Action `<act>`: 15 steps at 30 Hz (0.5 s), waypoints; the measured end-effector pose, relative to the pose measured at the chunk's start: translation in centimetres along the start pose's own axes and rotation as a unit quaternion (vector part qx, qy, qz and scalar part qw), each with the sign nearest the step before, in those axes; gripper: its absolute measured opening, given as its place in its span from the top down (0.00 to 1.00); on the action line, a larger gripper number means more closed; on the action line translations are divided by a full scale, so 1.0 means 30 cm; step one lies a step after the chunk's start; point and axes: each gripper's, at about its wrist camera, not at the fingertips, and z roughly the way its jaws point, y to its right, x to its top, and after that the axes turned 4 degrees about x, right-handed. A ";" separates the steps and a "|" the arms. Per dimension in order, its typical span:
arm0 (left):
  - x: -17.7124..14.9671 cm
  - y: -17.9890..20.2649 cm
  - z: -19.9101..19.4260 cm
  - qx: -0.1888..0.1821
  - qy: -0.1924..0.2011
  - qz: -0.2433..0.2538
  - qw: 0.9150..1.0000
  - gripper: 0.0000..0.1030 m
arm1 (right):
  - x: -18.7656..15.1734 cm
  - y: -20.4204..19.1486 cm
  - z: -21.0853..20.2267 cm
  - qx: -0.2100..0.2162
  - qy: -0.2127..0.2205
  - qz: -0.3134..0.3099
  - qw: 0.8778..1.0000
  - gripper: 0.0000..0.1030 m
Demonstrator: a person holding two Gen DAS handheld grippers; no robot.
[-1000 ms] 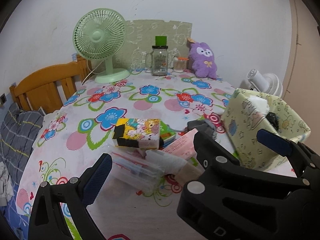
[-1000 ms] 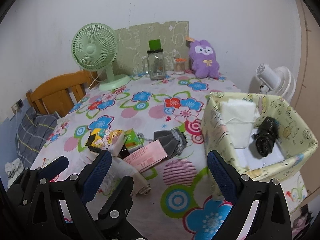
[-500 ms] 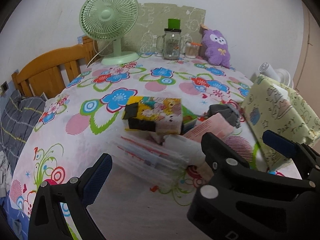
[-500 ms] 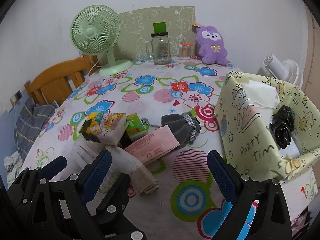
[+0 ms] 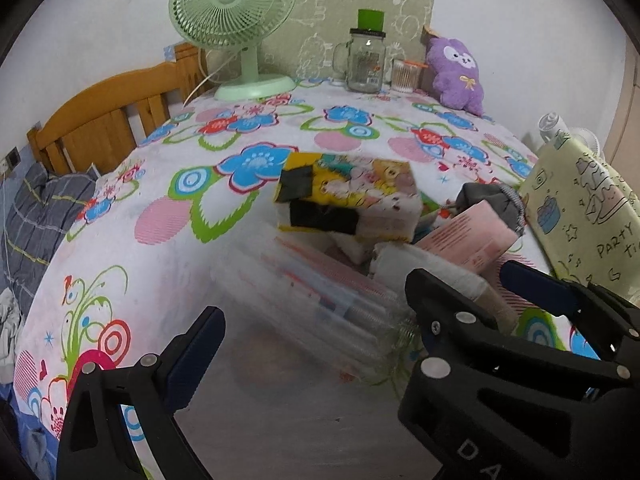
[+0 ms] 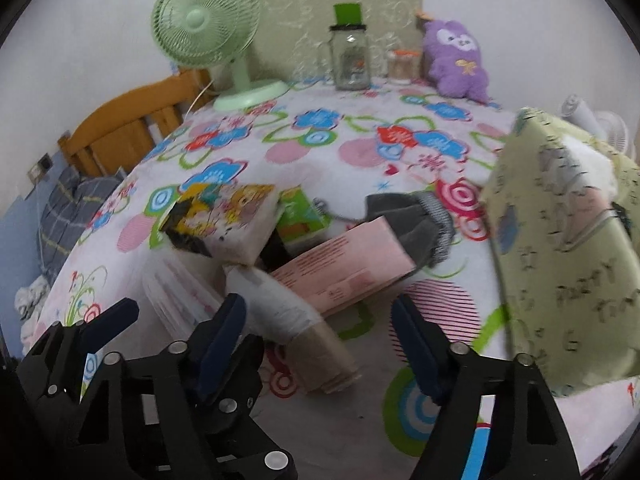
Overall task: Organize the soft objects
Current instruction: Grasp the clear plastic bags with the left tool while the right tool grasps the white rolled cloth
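Note:
A pile of soft goods lies mid-table: a yellow cartoon tissue pack [image 5: 348, 196] [image 6: 224, 220], a pink packet [image 5: 472, 240] [image 6: 344, 272], a white roll [image 6: 288, 316], clear plastic packs [image 5: 320, 300], a green pack [image 6: 298, 216] and a grey pouch [image 6: 412, 228]. My left gripper [image 5: 352, 320] is open, just short of the clear packs. My right gripper [image 6: 320, 328] is open and empty, low over the white roll. The green paper storage box [image 6: 560, 260] [image 5: 584, 208] stands at the right.
A green fan [image 5: 236, 20], a glass jar [image 5: 366, 60], a small jar [image 6: 402, 65] and a purple plush [image 5: 456, 76] stand along the far table edge. A wooden bed frame [image 5: 108, 120] is at the left. A white fan [image 6: 600, 124] is behind the box.
Both grippers have moved forward and down toward the pile, which now looks larger and closer. Both stay open and empty.

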 end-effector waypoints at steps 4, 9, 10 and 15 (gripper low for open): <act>-0.008 -0.004 0.010 -0.001 -0.008 0.000 1.000 0.04 | -0.009 -0.010 0.020 0.011 -0.014 -0.001 1.000 0.40; -0.011 -0.003 0.006 -0.016 -0.013 0.001 1.000 0.03 | -0.014 -0.009 0.014 0.030 -0.018 0.002 0.999 0.55; -0.011 -0.001 0.004 -0.020 -0.013 0.001 1.000 0.02 | -0.015 -0.009 0.010 0.035 -0.019 0.001 0.999 0.57; -0.013 0.007 -0.018 -0.009 -0.010 -0.001 1.000 0.02 | -0.016 -0.017 -0.018 0.041 -0.010 -0.010 0.999 0.75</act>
